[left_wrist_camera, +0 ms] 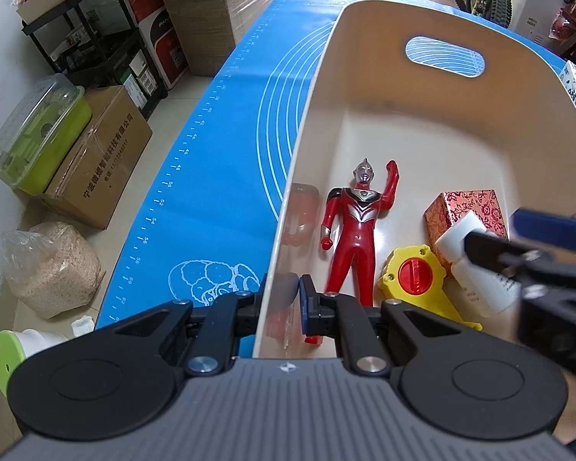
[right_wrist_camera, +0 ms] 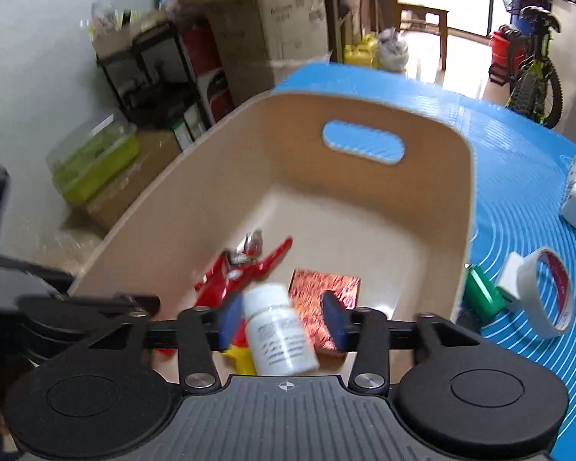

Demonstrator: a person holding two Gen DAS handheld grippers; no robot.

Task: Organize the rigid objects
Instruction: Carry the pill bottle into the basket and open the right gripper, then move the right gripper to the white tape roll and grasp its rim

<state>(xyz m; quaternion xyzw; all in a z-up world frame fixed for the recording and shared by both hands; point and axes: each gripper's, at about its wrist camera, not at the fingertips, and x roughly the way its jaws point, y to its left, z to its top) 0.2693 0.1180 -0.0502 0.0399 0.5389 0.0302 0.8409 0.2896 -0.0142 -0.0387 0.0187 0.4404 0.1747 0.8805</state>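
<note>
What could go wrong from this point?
The white bottle sits between the right gripper's open pads with gaps either side; it may drop onto the red patterned box or yellow toy. The left gripper, clamping the bin's wall, could tilt it.

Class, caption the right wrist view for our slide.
Open right tool straddles a white bottle over the beige bin.

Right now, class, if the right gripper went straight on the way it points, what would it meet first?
Most likely the white plastic bottle, lying between the right gripper's open blue fingers in the beige bin. Past it lies the red patterned box, though blur leaves depth unclear.
</note>
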